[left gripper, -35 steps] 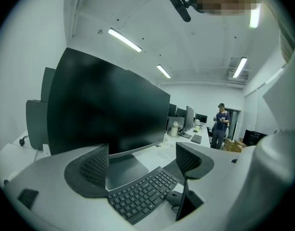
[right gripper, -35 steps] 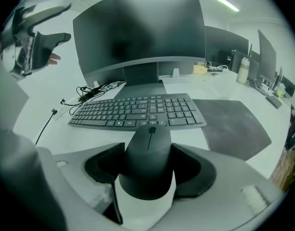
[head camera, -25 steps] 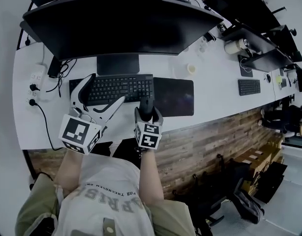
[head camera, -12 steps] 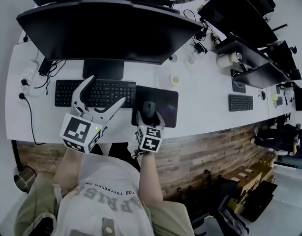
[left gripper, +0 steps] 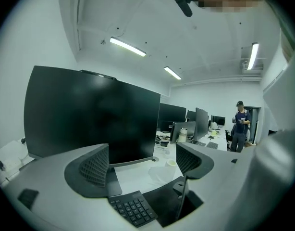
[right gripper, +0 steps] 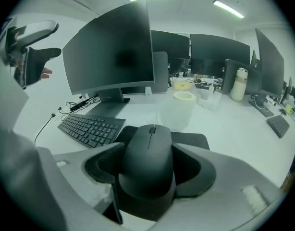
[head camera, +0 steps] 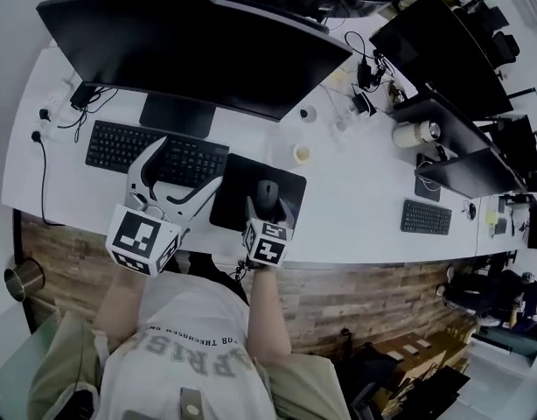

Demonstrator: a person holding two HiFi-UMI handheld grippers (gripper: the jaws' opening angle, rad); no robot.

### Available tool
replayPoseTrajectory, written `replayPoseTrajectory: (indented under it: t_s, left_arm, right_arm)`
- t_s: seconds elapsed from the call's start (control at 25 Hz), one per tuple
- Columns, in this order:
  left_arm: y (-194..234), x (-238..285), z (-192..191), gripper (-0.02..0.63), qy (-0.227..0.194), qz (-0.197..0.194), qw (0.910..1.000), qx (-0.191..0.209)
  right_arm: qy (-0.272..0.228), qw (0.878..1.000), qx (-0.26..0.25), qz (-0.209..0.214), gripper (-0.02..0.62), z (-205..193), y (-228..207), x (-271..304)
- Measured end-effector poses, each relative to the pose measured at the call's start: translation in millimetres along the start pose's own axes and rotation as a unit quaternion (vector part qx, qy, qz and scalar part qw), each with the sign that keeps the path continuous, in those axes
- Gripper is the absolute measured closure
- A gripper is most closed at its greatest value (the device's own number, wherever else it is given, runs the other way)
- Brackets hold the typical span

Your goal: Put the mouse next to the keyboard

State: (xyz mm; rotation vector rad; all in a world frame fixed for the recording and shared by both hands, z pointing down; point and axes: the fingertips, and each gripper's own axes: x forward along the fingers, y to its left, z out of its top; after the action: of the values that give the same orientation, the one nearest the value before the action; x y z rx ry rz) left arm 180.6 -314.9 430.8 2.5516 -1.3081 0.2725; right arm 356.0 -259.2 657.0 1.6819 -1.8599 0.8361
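1. The right hand-held gripper (right gripper: 152, 167) is clamped on the black mouse (right gripper: 148, 146), with one jaw against each flank.
2. The mouse sits over the dark mouse pad (head camera: 236, 185), which lies on the white counter (head camera: 356, 191) just beside the right end of the keyboard (head camera: 111, 144).
3. The left hand-held gripper (left gripper: 142, 165) hangs above the keyboard's right half, its jaws wide apart with nothing between them.
4. A large monitor (head camera: 190, 46) stands behind the keyboard.
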Motion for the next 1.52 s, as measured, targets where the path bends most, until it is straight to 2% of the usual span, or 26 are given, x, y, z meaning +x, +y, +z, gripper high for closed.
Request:
replayPoseTrajectory:
  t_s: [0.28,0.72,1.12,1.2,1.32,1.52]
  left_arm:
    - [-11.8,0.1,-12.7,0.189,0.010,0.032,0.9994,-0.001]
    - [-0.3,1.0,-26.5,0.189,0.021,0.067,0.9975,-0.013]
    - [7.2,3.5,-32.2,0.189,0.029,0.064,0.9974,-0.016]
    - [7.6,4.3,-31.5,0.189,0.029,0.059,0.9977,-0.014]
    - [8.1,5.4,-29.4,0.189,0.028,0.050,0.9983,-0.010]
    - [3.7,7.6,-21.4,0.189,0.019,0.024,0.9995,0.000]
  right_arm:
    - [0.032,0.999,-0.008,0.017,0.287,-14.9,-24.0,24.9]
    - [0.069,0.997,-0.014,0.023,0.287,-27.5,-21.3,54.5]
    - [0.071,0.997,-0.019,0.020,0.281,-31.0,-17.2,59.6]
    - [0.059,0.998,-0.015,0.020,0.270,-26.9,-17.7,57.0]
    - [0.015,1.000,-0.015,0.009,0.268,-10.2,-21.3,44.9]
    - [-0.111,0.994,-0.005,0.002,0.268,41.7,-22.0,1.3]
